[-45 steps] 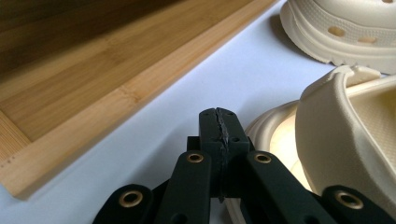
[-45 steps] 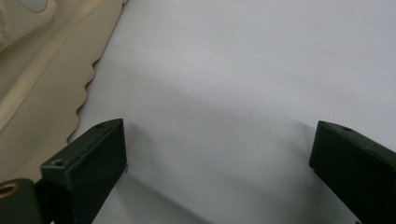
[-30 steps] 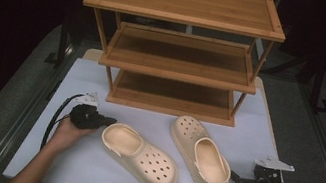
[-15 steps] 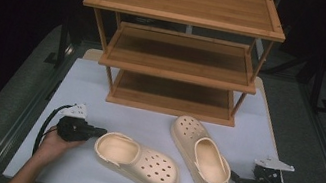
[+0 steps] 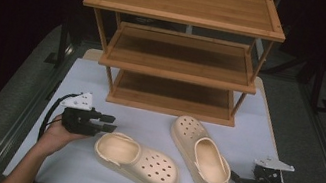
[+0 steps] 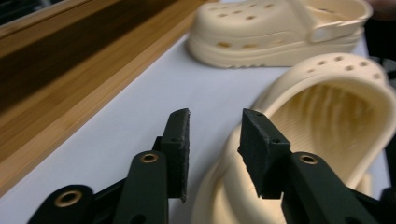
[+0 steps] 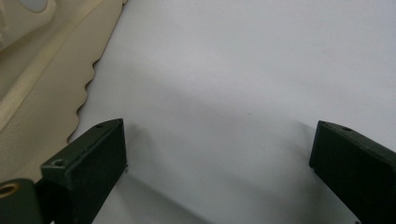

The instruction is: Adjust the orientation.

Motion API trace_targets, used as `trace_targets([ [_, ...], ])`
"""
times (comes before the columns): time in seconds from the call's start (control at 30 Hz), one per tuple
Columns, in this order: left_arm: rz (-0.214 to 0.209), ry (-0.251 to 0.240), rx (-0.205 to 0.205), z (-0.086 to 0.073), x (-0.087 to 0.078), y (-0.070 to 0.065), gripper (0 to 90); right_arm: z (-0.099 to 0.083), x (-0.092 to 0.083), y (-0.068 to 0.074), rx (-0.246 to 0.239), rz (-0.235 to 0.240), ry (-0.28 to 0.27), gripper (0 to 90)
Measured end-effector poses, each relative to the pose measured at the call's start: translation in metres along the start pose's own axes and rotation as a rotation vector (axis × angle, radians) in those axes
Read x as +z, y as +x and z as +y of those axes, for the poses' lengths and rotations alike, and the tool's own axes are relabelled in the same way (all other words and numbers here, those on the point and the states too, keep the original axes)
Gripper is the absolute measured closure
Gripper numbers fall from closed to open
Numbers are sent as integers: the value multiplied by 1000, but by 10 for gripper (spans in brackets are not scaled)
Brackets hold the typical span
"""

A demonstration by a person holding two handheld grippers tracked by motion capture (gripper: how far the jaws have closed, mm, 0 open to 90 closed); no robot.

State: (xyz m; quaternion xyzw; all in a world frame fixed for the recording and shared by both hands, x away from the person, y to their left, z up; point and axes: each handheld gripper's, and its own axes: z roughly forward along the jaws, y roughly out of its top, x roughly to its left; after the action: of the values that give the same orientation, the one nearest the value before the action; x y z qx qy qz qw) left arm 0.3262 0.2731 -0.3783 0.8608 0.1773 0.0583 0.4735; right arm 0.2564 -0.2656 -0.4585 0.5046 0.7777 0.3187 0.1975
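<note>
Hovering at the heel of the nearer cream foam clog [image 5: 137, 161], my left gripper [image 5: 108, 122] has its jaws partly apart, having just been opening, with nothing pinched between them. In the left gripper view the clog's heel rim [image 6: 243, 140] curves up just below and beside the pads [image 6: 180, 144], close but not pressed. That clog lies on its sole on the white-topped bench [image 5: 146, 116], toe pointing to my right. The second cream clog [image 5: 201, 155] lies just beside it, angled toward the three-tier bamboo shoe rack [image 5: 181, 49] that stands at the far side of the bench, all its shelves bare.

My right gripper [image 5: 235, 177] rests low on the bench near the second clog's heel, jaws wide with only bench surface between them; the scalloped sole edge [image 7: 88, 79] shows at the upper left of the right gripper view.

As I judge it, the step in hand is taking the nearer clog by its heel wall to carry it to the rack. To do it well, I should let the jaws open a little further, bring one pad inside the heel cup and one outside, seat them deep on the wall rather than the thin lip, then close firmly, since soft foam will likely flex and let the toe droop when lifted
</note>
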Motion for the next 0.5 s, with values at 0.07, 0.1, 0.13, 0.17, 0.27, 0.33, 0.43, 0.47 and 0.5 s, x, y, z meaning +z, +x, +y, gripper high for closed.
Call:
trace_targets([
  [0.07, -40, 11, 24, 8, 11, -8, 584, 0, 0, 0, 0, 0, -1, 32],
  [0.1, -52, 19, 40, 10, 14, -10, 578, 0, 0, 0, -1, 0, -1, 32],
  [0.13, -64, 24, 48, 12, 18, -13, 578, 0, 0, 0, 0, 0, 0, 32],
  [0.17, -64, 24, 48, 12, 18, -13, 577, 0, 0, 0, 0, 0, 0, 32],
  [0.27, -98, 38, 85, 20, 27, -22, 576, 0, 0, 0, 1, 0, 0, 32],
  [0.33, -110, 48, 101, 22, 31, -26, 576, 0, 0, 0, 1, 1, 0, 32],
  [0.43, -118, 67, 110, 23, 36, -29, 577, 0, 0, 0, 1, 0, 0, 32],
  [0.47, -121, 84, 119, 22, 40, -30, 577, 0, 0, 0, 1, 1, -1, 32],
  [0.5, -121, 84, 119, 22, 40, -30, 579, 0, 0, 0, 1, 1, -1, 32],
])
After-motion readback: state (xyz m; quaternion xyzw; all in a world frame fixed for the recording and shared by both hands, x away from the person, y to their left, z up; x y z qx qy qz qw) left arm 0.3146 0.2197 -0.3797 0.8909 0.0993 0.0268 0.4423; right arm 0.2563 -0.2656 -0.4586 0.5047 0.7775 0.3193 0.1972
